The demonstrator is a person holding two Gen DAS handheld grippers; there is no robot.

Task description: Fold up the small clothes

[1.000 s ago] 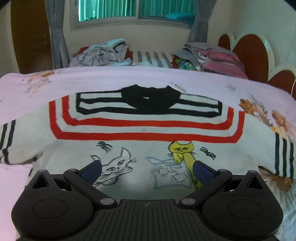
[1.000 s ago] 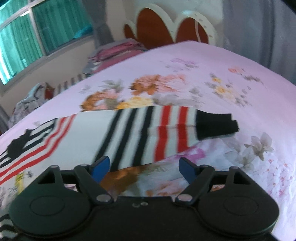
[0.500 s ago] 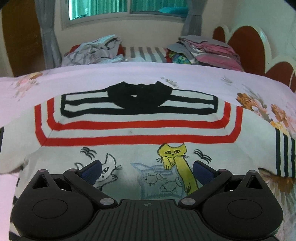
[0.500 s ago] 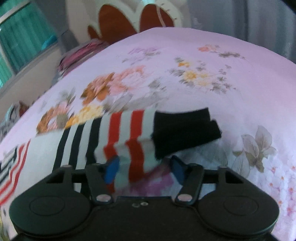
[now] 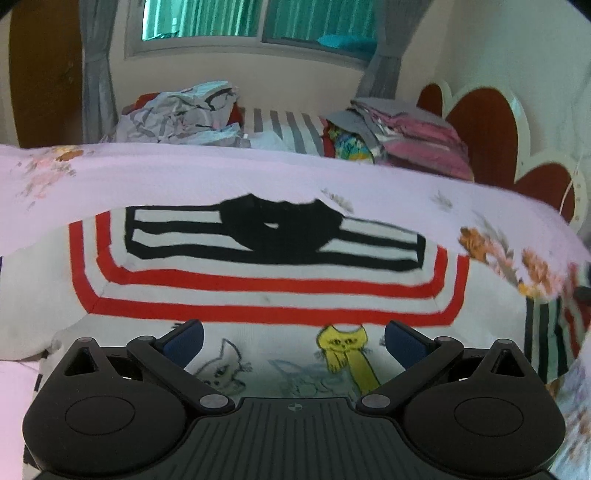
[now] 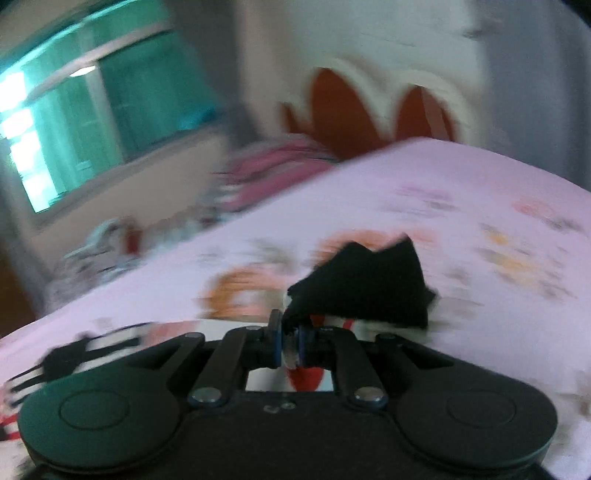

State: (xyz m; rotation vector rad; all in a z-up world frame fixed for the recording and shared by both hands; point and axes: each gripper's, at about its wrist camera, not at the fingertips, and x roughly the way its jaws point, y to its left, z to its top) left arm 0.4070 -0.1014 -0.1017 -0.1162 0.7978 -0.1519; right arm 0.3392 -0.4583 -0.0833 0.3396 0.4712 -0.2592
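A small white knitted sweater with red and black stripes and cat drawings [image 5: 258, 291] is lying flat on a bed with a pale pink flowered sheet [image 5: 192, 177]. Behind the bed, a crumpled heap of grey and white clothes [image 5: 177, 114] is sitting on the left and a stack of folded pink and grey clothes [image 5: 410, 136] is sitting on the right, below a window with green glass [image 5: 255, 18]. A red and white scalloped headboard [image 5: 487, 122] is standing at the right.

The left gripper [image 5: 293, 338] is hanging above the cat drawings with its jaws wide open and nothing between them. Its black body is hiding the bottom part of the sweater.

The right gripper [image 6: 286, 343] is pinching the sweater's striped sleeve [image 6: 306, 376] tight between its jaws. The sleeve's black cuff [image 6: 365, 284] is sticking up in front of them, off the sheet. The right wrist view is very blurry, so the flowers on the sheet and the clothes far away are hard to make out.

A second ago the right jaws were open and the sleeve was lying flat. They have just been closing, with the sleeve between them. In the left wrist view the sweater is now sitting closer, and the sleeve at the right edge is looking smeared and is partly cut off.
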